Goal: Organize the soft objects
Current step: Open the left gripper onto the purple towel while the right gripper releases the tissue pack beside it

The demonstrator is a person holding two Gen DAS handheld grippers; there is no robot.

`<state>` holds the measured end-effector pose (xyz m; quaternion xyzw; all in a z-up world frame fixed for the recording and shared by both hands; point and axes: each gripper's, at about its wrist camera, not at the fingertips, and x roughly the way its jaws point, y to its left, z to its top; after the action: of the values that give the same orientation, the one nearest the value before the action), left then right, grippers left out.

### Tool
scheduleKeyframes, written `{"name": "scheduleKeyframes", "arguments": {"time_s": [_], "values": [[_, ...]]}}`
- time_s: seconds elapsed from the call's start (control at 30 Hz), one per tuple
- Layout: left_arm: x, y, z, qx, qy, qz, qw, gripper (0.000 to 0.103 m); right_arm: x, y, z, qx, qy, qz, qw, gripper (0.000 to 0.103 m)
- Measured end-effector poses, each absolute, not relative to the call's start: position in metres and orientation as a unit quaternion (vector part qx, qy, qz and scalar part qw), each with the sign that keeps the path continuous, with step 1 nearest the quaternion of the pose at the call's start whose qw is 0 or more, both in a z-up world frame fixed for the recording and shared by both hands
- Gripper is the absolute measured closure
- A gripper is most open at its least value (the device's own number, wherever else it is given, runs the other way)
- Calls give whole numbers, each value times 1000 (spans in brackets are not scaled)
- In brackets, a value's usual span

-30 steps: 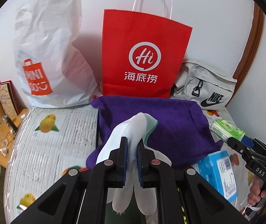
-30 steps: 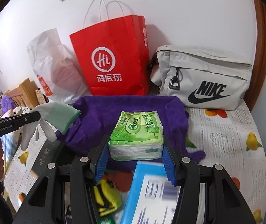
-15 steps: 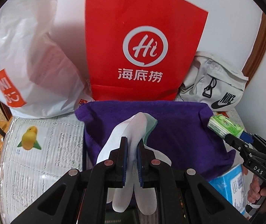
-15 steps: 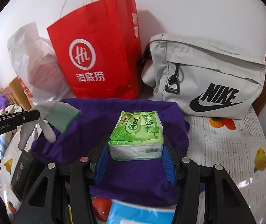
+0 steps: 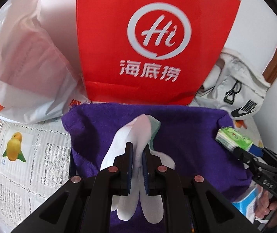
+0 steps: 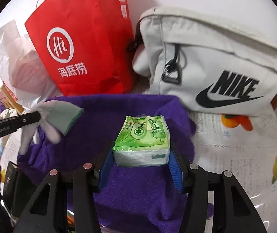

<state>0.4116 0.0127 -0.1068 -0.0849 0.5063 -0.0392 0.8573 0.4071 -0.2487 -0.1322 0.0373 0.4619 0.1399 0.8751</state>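
Aloft over the rumpled purple fleece cloth [image 6: 130, 190], a green plastic-wrapped pack of tissues [image 6: 141, 141] sits clamped between the blue pads of my right gripper [image 6: 140, 167], while my left gripper [image 5: 137, 167], nearly closed, pinches a limp white fabric glove with a pale green cuff [image 5: 138, 134]. I judge this the carry-in step; next, lower both and release them onto the cloth, before the red paper carrier bag [image 5: 154, 44].
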Motion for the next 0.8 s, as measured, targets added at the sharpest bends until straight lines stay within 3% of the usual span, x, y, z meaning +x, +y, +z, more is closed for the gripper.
{"name": "scheduleKeyframes", "arguments": {"time_s": [0.33,0.5,0.8], "values": [[412,16,-118,-84,523,-30,848,90,415,-240,-144,32,495,147,856,48],[408,17,-115,-76,519,-21,851,63,413,-240,-141,28,492,143,858,31],[385,28,-96,-51,480,-7,876,56,388,-230,-124,-13,486,109,867,29]]}}
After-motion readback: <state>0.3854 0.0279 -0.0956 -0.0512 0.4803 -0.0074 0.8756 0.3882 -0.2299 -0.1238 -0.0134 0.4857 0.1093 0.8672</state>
